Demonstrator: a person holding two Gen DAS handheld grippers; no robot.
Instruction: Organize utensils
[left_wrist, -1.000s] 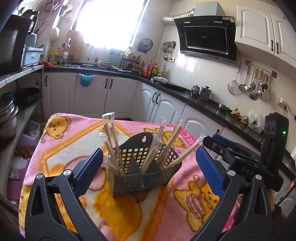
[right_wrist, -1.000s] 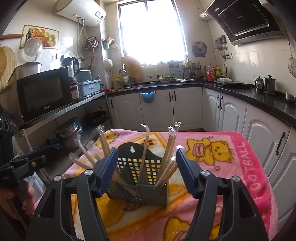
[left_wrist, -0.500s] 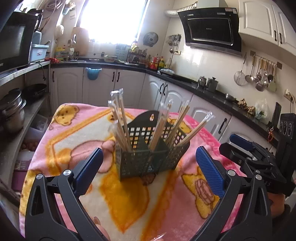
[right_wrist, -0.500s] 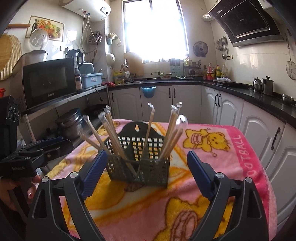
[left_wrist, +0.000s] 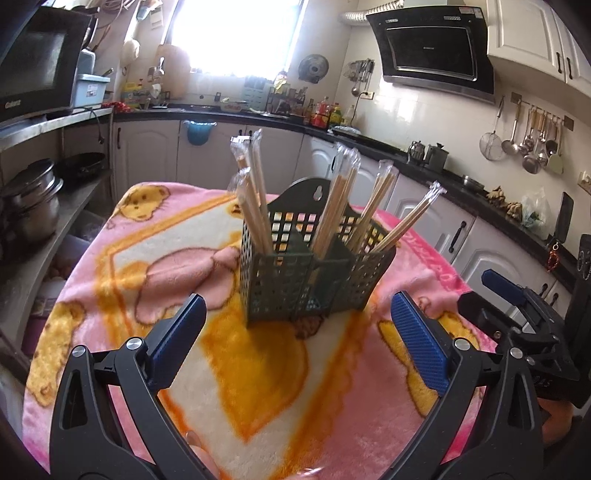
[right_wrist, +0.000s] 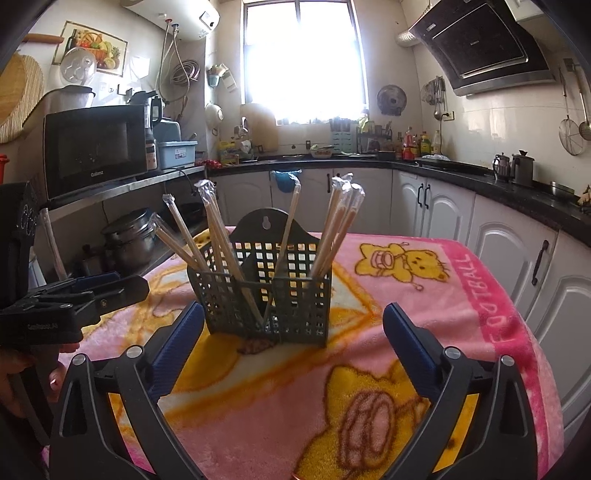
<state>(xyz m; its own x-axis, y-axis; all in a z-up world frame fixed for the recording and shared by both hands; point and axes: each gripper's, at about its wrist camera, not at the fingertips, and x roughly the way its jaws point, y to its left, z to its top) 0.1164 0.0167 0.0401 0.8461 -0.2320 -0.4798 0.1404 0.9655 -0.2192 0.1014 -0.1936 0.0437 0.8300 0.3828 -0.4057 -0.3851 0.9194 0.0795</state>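
Wrapped chopsticks (left_wrist: 334, 206) are seen standing in a dark green perforated utensil basket (left_wrist: 314, 273), which is set on a pink and yellow bear-print blanket (left_wrist: 258, 369) at the centre of both views. In the left wrist view, the sticks are gathered in bunches: one bunch leans toward the upper left of the frame from the basket's left compartment, while others fan toward the upper right from the middle and right compartments. Each stick is sheathed in clear plastic, twisted at the tip.

The left gripper (left_wrist: 297, 339) is held low in the frame, in front of the basket, with its blue-padded fingers (left_wrist: 177, 341) spread wide and nothing clasped between them. The basket is not touched by either pad. At the right edge of the same view the right gripper (left_wrist: 506, 291) is glimpsed from the side.

In the right wrist view, the right gripper (right_wrist: 293, 349) is likewise shown spread wide and empty, its blue pads (right_wrist: 410, 352) placed at either side of the lower frame, near the basket (right_wrist: 262, 291) but apart from it. At the left edge of that frame the left gripper (right_wrist: 92, 291) is seen from the side, held in a hand (right_wrist: 22, 373).

A microwave (right_wrist: 94, 147) is placed on a shelf at the upper left, and a black range hood (right_wrist: 484, 48) is mounted at the upper right.
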